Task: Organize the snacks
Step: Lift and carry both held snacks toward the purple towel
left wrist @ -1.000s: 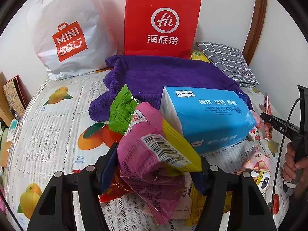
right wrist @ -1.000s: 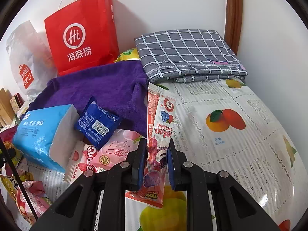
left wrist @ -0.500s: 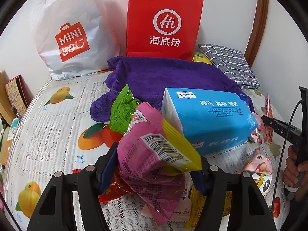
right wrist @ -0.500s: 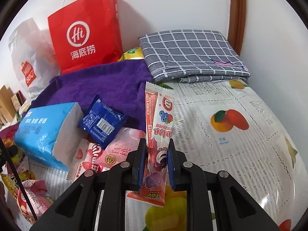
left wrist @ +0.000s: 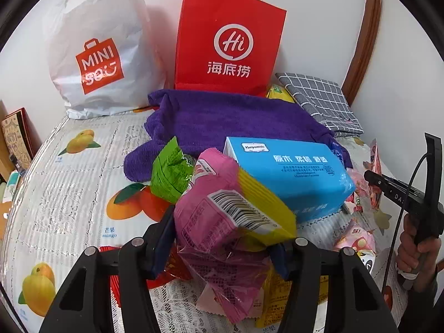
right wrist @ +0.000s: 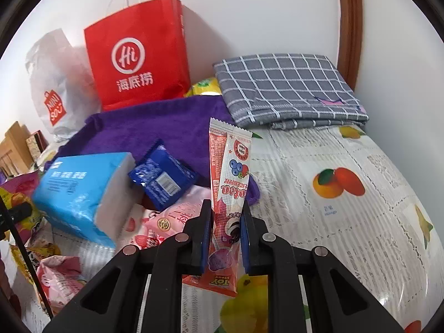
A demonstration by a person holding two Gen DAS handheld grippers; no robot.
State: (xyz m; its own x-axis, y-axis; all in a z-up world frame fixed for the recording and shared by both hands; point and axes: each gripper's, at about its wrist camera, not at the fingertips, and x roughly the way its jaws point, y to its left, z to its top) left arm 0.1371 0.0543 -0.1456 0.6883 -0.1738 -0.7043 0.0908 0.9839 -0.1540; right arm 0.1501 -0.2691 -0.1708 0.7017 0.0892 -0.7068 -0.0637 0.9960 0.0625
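My left gripper [left wrist: 224,238] is shut on a puffy pink and yellow snack bag [left wrist: 222,211] and holds it above the table. A green snack pack [left wrist: 170,174] lies just behind it. My right gripper [right wrist: 223,227] is shut on a long red and white berry stick pack [right wrist: 229,172] that stands upright. The right gripper also shows at the right edge of the left wrist view [left wrist: 388,187]. A blue snack pack [right wrist: 162,179] and pink packs [right wrist: 166,222] lie left of the right gripper.
A blue tissue pack [left wrist: 288,174] lies mid-table, on the edge of a purple towel [left wrist: 222,116]. A red paper bag [left wrist: 227,44] and a white plastic bag [left wrist: 97,50] stand against the back wall. A folded grey checked cloth [right wrist: 283,88] lies at the back right. Loose snacks [left wrist: 352,238] lie near the front.
Both grippers have risen and drawn back slightly, keeping their packs. The stick pack now stands more upright.
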